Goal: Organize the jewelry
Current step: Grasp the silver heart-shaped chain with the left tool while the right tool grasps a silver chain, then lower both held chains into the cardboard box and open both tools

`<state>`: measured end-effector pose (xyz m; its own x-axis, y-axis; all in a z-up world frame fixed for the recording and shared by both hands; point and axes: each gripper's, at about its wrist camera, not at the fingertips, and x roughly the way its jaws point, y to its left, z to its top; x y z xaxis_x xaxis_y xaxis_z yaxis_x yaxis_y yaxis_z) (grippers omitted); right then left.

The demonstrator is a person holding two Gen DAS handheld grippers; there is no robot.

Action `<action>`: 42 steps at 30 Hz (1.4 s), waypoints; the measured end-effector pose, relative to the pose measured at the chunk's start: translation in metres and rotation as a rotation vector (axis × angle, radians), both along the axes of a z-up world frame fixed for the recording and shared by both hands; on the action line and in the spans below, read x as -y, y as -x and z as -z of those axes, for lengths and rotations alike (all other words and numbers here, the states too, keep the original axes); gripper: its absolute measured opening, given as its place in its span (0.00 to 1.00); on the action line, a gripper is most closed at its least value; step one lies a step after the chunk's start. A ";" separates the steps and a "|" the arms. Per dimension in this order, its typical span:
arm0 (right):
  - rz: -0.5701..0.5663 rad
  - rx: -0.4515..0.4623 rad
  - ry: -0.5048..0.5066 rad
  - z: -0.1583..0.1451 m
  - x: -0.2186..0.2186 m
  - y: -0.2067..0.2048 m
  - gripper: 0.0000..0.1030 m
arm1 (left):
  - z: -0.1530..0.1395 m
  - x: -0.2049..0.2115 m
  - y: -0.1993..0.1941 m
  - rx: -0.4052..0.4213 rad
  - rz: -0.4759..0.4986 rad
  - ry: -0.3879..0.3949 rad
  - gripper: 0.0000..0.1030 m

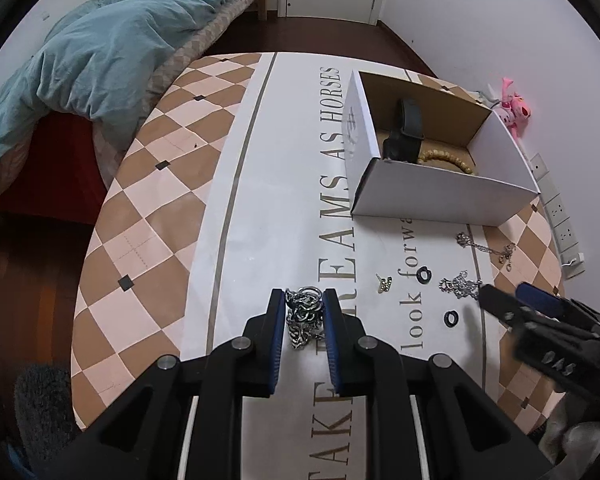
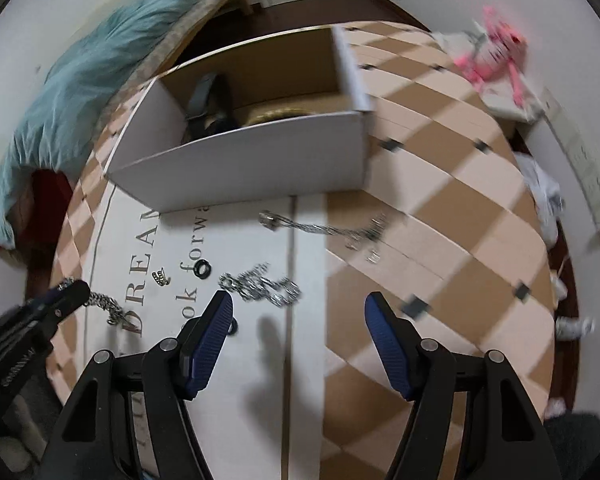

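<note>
My left gripper (image 1: 304,300) is shut on a chunky silver chain (image 1: 304,314), which hangs between its blue pads just above the tablecloth; it also shows in the right wrist view (image 2: 104,304). My right gripper (image 2: 299,304) is open and empty, low over the table near a second silver chain (image 2: 262,284). A thin necklace (image 2: 324,228) lies in front of the white cardboard box (image 2: 260,160). The box holds a black strap (image 1: 408,124) and a gold beaded bracelet (image 1: 448,158). Two black rings (image 1: 423,275) (image 1: 451,318) and a small gold brooch (image 1: 384,283) lie on the cloth.
The round table (image 1: 140,216) has a checked cloth with printed words. A bed with a teal duvet (image 1: 100,52) stands at the left. A pink plush toy (image 1: 514,106) and a power strip (image 1: 560,216) lie along the right wall.
</note>
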<state>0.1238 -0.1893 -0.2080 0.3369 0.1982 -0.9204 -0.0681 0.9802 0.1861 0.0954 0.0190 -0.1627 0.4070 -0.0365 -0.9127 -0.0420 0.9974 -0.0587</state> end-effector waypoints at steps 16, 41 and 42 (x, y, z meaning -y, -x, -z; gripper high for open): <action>-0.048 0.059 -0.020 0.004 0.001 0.001 0.11 | 0.000 0.017 -0.005 -0.014 0.046 0.029 0.15; -0.002 0.245 -0.256 -0.156 0.050 -0.057 0.11 | -0.128 0.054 -0.096 0.101 0.162 0.304 0.15; -0.007 0.236 -0.248 -0.155 0.049 -0.066 0.11 | -0.124 0.053 -0.102 0.086 0.155 0.305 0.15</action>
